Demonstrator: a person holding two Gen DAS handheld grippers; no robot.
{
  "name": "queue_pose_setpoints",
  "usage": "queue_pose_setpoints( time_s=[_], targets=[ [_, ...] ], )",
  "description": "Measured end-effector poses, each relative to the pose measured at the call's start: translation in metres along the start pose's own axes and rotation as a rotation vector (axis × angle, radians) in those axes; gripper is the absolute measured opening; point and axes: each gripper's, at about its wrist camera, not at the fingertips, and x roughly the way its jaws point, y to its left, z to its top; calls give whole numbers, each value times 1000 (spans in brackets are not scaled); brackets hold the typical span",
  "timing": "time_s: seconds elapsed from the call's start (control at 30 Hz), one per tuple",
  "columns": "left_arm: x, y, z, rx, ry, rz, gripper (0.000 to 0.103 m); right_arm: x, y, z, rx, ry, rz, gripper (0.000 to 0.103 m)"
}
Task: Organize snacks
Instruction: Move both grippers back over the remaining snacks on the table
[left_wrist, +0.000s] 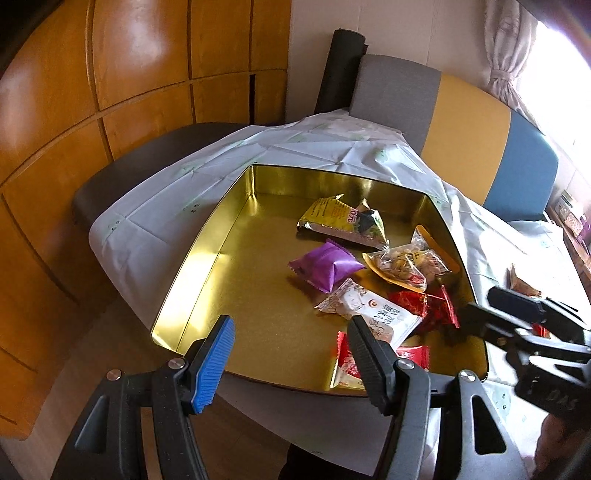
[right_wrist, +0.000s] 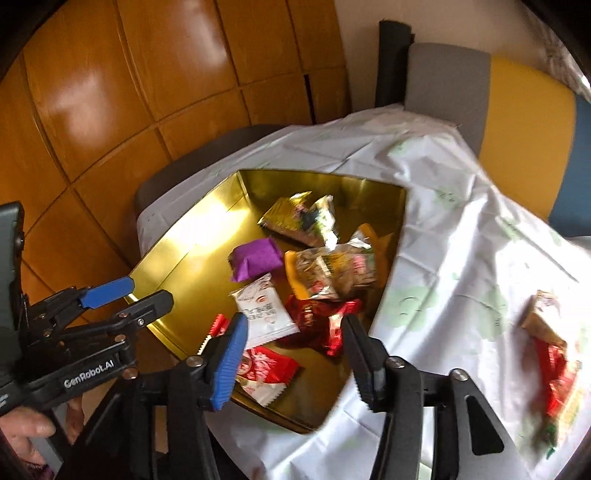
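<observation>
A gold tin tray (left_wrist: 229, 243) sits on a white tablecloth and holds several snack packets: a purple one (left_wrist: 327, 266), a white one (left_wrist: 373, 314), a yellow-gold one (left_wrist: 332, 219), a clear orange one (left_wrist: 406, 267) and red ones (left_wrist: 432, 304). My left gripper (left_wrist: 291, 350) is open and empty above the tray's near edge. My right gripper (right_wrist: 295, 350) is open and empty above the red packets (right_wrist: 321, 325). Two packets (right_wrist: 552, 354) lie on the cloth to the right of the tray (right_wrist: 207, 236). The right gripper also shows in the left wrist view (left_wrist: 517, 317).
The white tablecloth (right_wrist: 443, 229) covers the table. A bench back in grey, yellow and blue (left_wrist: 476, 122) stands behind it. A dark chair (left_wrist: 147, 155) is at the far left, with wooden panels (left_wrist: 110, 92) beyond. A curtained window (left_wrist: 517, 55) is at the right.
</observation>
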Motion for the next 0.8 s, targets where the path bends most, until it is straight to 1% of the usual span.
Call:
queue_pose_setpoints(
  time_s=[0.13,0.23,0.33,0.5,0.8],
  targets=[
    [-2,-5,0,20,-5,-2,64,-19,-18,-3,29,-34,-26,61],
    [-3,-10,0,33,-7,-8,64,-29,-30,-4,53,-51,-49,64],
    [-5,-14,0,46,-7,-12,64,-39,-46,-8,80,-63,-76,65],
    [-8,-20,0,64,-11,-16,64,-51,-74,-14,117,-66,-131,65],
    [-9,-34,0,94,-6,-29,64,-83,-135,-31,198,-71,-247,71]
  ],
)
